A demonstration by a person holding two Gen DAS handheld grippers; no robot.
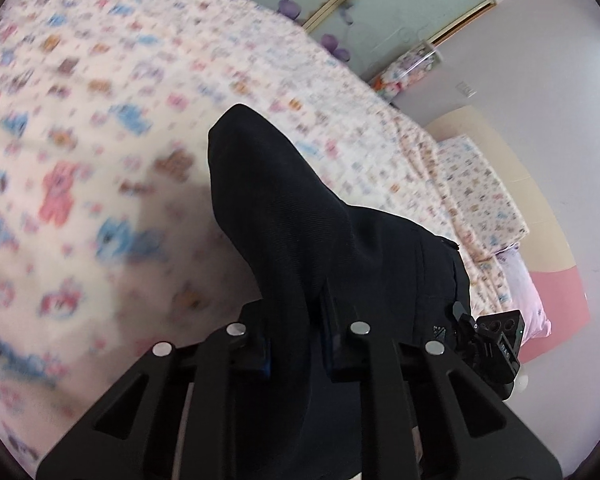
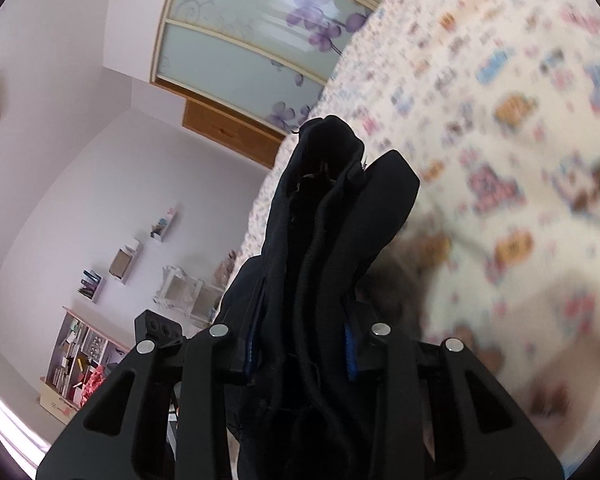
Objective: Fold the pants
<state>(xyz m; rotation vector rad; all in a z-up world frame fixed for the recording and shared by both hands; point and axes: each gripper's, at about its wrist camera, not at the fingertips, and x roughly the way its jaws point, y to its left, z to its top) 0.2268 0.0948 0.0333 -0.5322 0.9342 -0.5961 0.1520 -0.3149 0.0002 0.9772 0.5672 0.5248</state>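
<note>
A: Pants [image 1: 284, 216], black, are off the bed [image 1: 100, 120] at both ends, bunched up in front of each camera.

B: Who holds them?

A: Both. The left gripper [image 1: 296, 344] has its jaws narrow and pinched on a fold of the cloth; the right gripper [image 2: 298, 344] clamps a thicker bundle of seams and hems, jaws further apart around it.

B: And the room?

A: The bed fills most of it, under a blurred cartoon-print cover. A pillow [image 1: 480, 192] in the same print lies at the far right, a pink one [image 1: 528, 300] beside it. Wardrobe doors [image 2: 240, 40] with purple flowers stand beyond the far edge.

B: Free space?

A: The cover around the pants lies bare. Past the bed's left edge, pale wall, small wall shelves [image 2: 126, 264] holding boxes, and a low bookcase [image 2: 76, 364] packed with books.
</note>
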